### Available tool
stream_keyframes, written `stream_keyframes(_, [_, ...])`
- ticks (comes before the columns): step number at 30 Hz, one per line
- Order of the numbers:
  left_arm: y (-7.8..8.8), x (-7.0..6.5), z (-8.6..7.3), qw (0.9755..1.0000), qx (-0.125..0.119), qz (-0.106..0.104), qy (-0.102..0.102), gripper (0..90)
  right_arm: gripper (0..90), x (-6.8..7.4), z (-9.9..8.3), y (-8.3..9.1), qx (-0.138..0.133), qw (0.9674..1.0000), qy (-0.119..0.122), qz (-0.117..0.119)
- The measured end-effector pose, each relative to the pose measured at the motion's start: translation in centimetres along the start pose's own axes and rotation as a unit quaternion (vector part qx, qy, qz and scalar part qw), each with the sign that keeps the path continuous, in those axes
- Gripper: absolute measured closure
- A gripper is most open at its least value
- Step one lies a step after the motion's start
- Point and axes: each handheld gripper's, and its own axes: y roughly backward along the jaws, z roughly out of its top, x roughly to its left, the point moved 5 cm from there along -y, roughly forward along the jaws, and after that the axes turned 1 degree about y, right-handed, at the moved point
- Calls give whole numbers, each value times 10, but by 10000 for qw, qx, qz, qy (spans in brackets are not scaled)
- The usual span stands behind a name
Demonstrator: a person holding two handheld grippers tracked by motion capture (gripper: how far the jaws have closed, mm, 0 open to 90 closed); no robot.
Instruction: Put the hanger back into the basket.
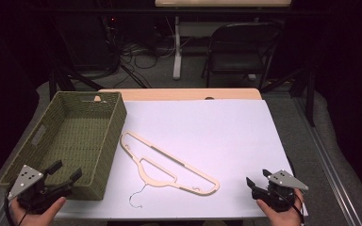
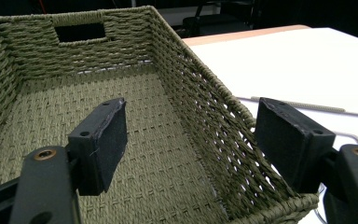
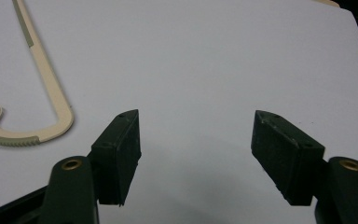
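At the near left corner of the surface (image 1: 226,132), the left gripper (image 1: 66,176) sits in a hand (image 1: 40,214), its jaws spread wide with nothing between them. They point at the near end of the basket (image 1: 101,155), a green woven box that lies lengthwise along the left side of the surface. From the left gripper view, the left gripper (image 2: 191,140) has one jaw over the basket (image 2: 135,149) floor and the other outside its right wall, so the wall's near corner runs between them untouched. A handle slot shows in the basket's far end wall.

Just right of the basket lies the hanger (image 1: 169,165), flat on the white surface and slanting from the basket's right wall down toward the near right. Its thin wire hook (image 1: 136,195) curls toward the near edge. The upper end of the hanger is close beside the basket wall; whether they touch I cannot tell.

Farther right, near the front right corner, the right gripper (image 1: 259,181) rests in the other hand (image 1: 280,214), well apart from the hanger. Seen in the right gripper view, the right gripper (image 3: 196,140) has its jaws fully apart over bare white surface (image 3: 214,56), holding nothing, with the hanger (image 3: 51,93) end off to the left of that picture.
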Motion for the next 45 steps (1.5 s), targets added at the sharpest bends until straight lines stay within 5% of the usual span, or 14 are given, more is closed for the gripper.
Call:
stream_keyframes(9, [1, 0, 2, 10000, 5, -13, -25, 254, 428, 3, 4, 1, 52, 9997, 194, 102])
stream_keyframes(11, [1, -1, 2, 10000, 13, 2, -41, 254, 416, 6, 2, -1, 251, 9992, 286, 137])
stream_keyframes(24, [1, -2, 5, 9997, 222, -16, 121, 170, 355, 20, 16, -8, 476, 9972, 485, 307])
stream_keyframes(34, [-9, -6, 14, 9990, 374, -185, 125, 170, 389, 46, 48, -22, 584, 9908, 915, 806])
stream_keyframes(40, [-15, -9, 14, 9985, 445, -312, 83, 170, 402, 55, 61, -28, 612, 9885, 1037, 915])
stream_keyframes(45, [-19, -10, 17, 9982, 493, -333, 67, 186, 432, 65, 71, -34, 795, 9827, 1255, 1108])
